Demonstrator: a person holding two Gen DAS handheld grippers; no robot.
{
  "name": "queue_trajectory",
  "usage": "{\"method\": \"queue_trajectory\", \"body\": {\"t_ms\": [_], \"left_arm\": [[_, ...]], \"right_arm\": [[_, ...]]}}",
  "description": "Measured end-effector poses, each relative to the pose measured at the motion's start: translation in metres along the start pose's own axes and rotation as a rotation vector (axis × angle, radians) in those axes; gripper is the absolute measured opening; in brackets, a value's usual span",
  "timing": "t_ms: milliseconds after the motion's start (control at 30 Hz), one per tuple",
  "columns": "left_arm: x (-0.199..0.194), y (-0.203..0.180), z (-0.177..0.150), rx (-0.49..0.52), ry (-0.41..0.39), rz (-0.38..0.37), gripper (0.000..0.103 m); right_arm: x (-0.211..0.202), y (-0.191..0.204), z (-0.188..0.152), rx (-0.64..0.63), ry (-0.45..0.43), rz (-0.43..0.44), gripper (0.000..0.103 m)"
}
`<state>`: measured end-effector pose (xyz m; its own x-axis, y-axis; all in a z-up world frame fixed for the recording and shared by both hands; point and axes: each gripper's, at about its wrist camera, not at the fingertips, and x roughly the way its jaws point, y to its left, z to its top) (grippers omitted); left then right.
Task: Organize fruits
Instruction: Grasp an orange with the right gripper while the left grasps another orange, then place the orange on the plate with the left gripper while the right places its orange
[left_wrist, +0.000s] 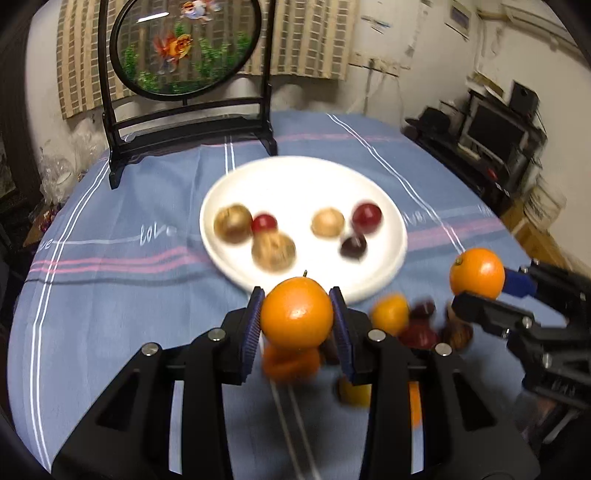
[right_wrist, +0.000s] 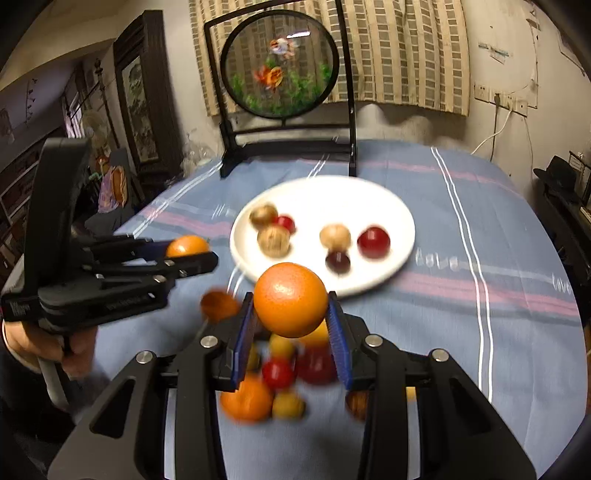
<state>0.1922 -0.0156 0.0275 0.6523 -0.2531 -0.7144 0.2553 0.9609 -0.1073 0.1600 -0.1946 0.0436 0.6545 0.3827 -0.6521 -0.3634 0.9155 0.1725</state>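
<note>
My left gripper is shut on an orange, held just above the blue cloth near the plate's front rim. My right gripper is shut on a second orange; in the left wrist view that orange shows at the right. The left gripper's orange shows at the left of the right wrist view. The white plate holds three brown walnuts and three dark red fruits. A loose pile of oranges, red and yellow fruits lies on the cloth under the grippers.
A round fish-painted screen on a black stand rises behind the plate. The blue striped tablecloth covers a round table. A hand grips the left tool. Dark furniture stands by the right wall.
</note>
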Motion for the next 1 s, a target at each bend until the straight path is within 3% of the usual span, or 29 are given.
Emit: {"method": "queue_trajectory", "body": {"t_ms": [200,367,567,633,700,733,1000], "left_arm": [[0.049,0.016,0.035,-0.067,0.039,0.051,0.036],[0.078,0.021,0.051,-0.085,0.071,0.058,0.036],[0.103,0.029,0.065,-0.148,0.098,0.044,0.036],[0.104,0.029,0.067,-0.171,0.091,0.039,0.044],[0.1,0.028,0.069,-0.175,0.059,0.06,0.063],[0.096,0.027,0.07,-0.169,0.039,0.067,0.067],[0.07,0.015,0.057,-0.117,0.02,0.09,0.076]], "right_arm": [[0.056,-0.017,0.046,0.057,0.053,-0.016,0.038],[0.105,-0.027,0.052,0.086,0.142,-0.037,0.038],[0.121,-0.038,0.052,0.159,0.141,-0.023,0.04],[0.117,-0.044,0.053,0.184,0.111,-0.039,0.046],[0.108,-0.047,0.053,0.196,0.078,-0.049,0.052],[0.104,-0.049,0.053,0.199,0.068,-0.046,0.054],[0.067,-0.051,0.04,0.207,0.037,-0.048,0.058]]}}
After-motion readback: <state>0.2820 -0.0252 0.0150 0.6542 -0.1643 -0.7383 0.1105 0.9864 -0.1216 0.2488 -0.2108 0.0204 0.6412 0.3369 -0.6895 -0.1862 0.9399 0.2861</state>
